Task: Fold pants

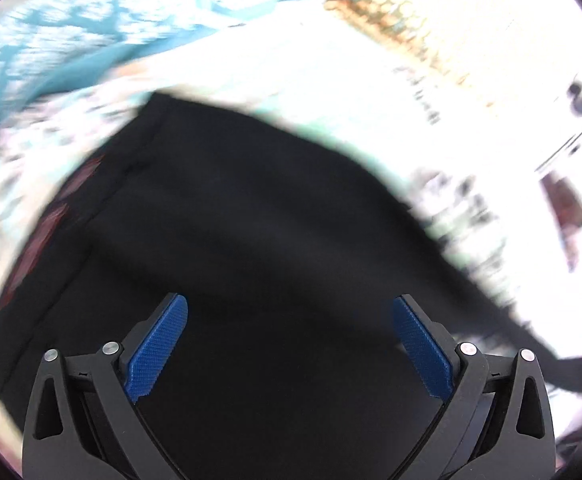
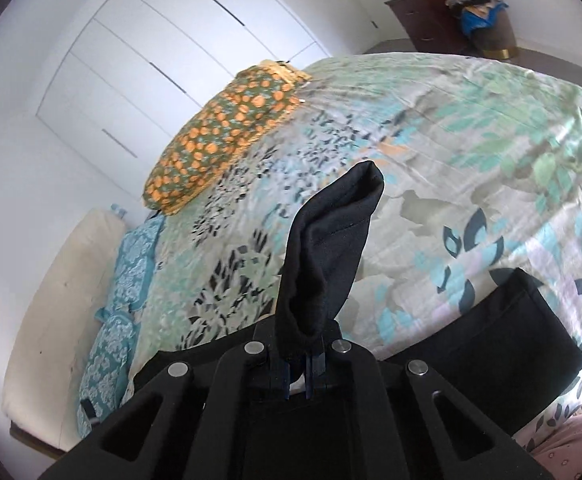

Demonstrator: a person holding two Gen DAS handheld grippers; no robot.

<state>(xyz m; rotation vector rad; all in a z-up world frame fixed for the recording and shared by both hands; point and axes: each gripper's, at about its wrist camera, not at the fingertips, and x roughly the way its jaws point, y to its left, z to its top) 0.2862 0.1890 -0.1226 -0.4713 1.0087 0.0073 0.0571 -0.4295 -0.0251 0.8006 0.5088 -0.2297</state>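
The black pants (image 2: 323, 256) lie on the bed (image 2: 471, 128), one bunched fold lifted and pinched in the right tongs (image 2: 303, 376), whose jaws are clamped together on the cloth. The left tongs (image 1: 290, 344) hang wide above the dark fabric, gripping nothing; that view is smeared, so the red marks at its left edge may be a print. An orange-flowered pillow (image 2: 219, 136) rests at the bed's far side.
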